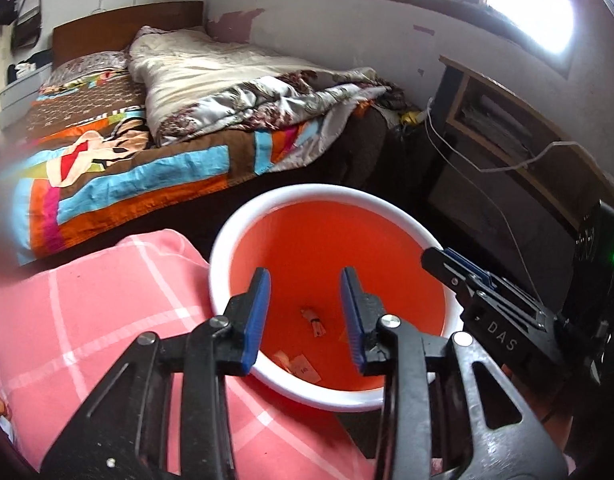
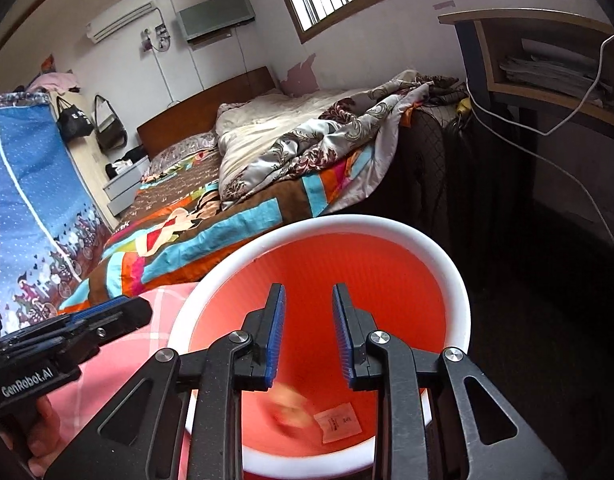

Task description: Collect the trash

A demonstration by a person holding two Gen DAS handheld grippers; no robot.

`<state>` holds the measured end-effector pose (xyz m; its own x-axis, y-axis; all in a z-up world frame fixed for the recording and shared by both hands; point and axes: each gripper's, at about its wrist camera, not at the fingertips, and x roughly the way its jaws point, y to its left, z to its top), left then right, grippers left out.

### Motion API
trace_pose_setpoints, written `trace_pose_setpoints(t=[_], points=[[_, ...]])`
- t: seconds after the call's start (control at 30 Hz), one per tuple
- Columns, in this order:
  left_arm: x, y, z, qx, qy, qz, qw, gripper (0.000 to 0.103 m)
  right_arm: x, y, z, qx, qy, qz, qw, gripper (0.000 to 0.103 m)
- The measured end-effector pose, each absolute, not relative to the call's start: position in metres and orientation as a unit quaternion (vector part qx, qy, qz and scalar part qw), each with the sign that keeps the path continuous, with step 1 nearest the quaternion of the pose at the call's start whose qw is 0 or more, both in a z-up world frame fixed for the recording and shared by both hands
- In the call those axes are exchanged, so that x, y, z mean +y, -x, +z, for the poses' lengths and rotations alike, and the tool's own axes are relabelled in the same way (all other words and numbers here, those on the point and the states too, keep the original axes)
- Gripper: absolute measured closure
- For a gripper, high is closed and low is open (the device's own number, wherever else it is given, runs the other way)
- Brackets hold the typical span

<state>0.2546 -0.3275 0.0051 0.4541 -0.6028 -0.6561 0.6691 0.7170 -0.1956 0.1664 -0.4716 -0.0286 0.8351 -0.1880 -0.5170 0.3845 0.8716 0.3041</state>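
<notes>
A: Nearest us are our own black finger arms with the blue pads (image 1: pixel 257 320), and the left gripper (image 1: pixel 305 318) stands spread wide with nothing between its jaws. It hangs just above the orange bin (image 1: pixel 235 240), over the near side of the white rim.

B: And our right gripper (image 2: pixel 309 334)? From its own camera we see the blue pads parted by a narrower gap, pinching nothing, also over the bin's mouth. In the left view it shows from the side at the bin's far right edge.

A: Agreed, both sets of tongs are empty. We judge they are held over the opening so that anything let go falls inside rather than onto the pink checked cloth (image 1: pixel 107 320) beside it.

B: The trash is down at the bottom. We can see a small crumpled scrap (image 1: pixel 313 320) and a couple of flat paper bits (image 1: pixel 303 368) near the close wall. In the right view there is a white sachet (image 2: pixel 339 420), and a blurred pale shape (image 2: pixel 289 408) next to it; we cannot tell what that is.

A: The bin stands on the floor beside the bed (image 1: pixel 119 168), touching the pink cloth on its left. We see no loose litter elsewhere in these views, so our next pick is not yet clear.
</notes>
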Motion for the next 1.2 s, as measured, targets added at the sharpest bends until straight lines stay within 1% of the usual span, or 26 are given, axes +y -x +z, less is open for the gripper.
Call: trace_pose_setpoints(t=[0.23,0.33,0.37,0.43,0.53,0.63,0.67,0.7,0.73,0.77,0.83,0.9,0.93,0.97,1.0,1.2], points=[[-0.287,-0.251,0.022,0.329,-0.010,-0.323,0.887,0.001,-0.457,-0.163,-0.012,0.206,-0.180,-0.150,0.950,0.078],[-0.266,-0.242,0.031,0.301,0.000,-0.295,0.907,0.001,-0.445,-0.159,-0.002,0.178,-0.164,-0.145,0.959,0.073],[-0.256,-0.238,0.034,0.290,0.004,-0.283,0.914,0.001,-0.440,-0.156,0.002,0.166,-0.160,-0.142,0.963,0.069],[-0.238,-0.231,0.040,0.272,0.011,-0.263,0.926,0.001,-0.433,-0.154,0.009,0.148,-0.155,-0.136,0.967,0.065],[-0.208,-0.219,0.047,0.243,0.021,-0.226,0.943,0.001,-0.419,-0.148,0.019,0.116,-0.144,-0.125,0.975,0.057],[-0.171,-0.202,0.053,0.207,0.036,-0.184,0.960,0.001,-0.403,-0.143,0.027,0.087,-0.132,-0.112,0.981,0.053],[-0.163,-0.198,0.053,0.199,0.039,-0.175,0.963,0.001,-0.396,-0.141,0.030,0.078,-0.127,-0.106,0.983,0.049],[-0.153,-0.193,0.054,0.189,0.042,-0.162,0.968,0.000,-0.391,-0.140,0.033,0.071,-0.125,-0.100,0.984,0.039],[-0.140,-0.186,0.055,0.175,0.044,-0.144,0.973,0.000,-0.386,-0.139,0.034,0.063,-0.126,-0.093,0.986,0.032],[-0.134,-0.182,0.055,0.167,0.044,-0.136,0.976,0.000,-0.380,-0.136,0.036,0.050,-0.127,-0.083,0.987,0.022],[-0.115,-0.171,0.055,0.152,0.041,-0.115,0.981,0.000,-0.369,-0.132,0.039,0.035,-0.123,-0.067,0.989,0.021],[-0.103,-0.164,0.054,0.147,0.038,-0.098,0.984,0.000,-0.357,-0.131,0.041,0.026,-0.116,-0.048,0.992,0.017],[-0.095,-0.161,0.054,0.145,0.038,-0.085,0.985,0.000,-0.352,-0.130,0.042,0.021,-0.114,-0.039,0.993,0.012],[-0.086,-0.158,0.053,0.143,0.041,-0.076,0.986,0.000,-0.347,-0.130,0.042,0.016,-0.112,-0.032,0.993,0.003],[-0.080,-0.157,0.053,0.141,0.043,-0.071,0.987,0.000,-0.340,-0.130,0.042,0.009,-0.110,-0.023,0.994,0.000],[-0.043,-0.143,0.047,0.123,0.039,-0.033,0.991,0.000,-0.308,-0.135,0.041,0.001,-0.087,0.031,0.996,0.000]])
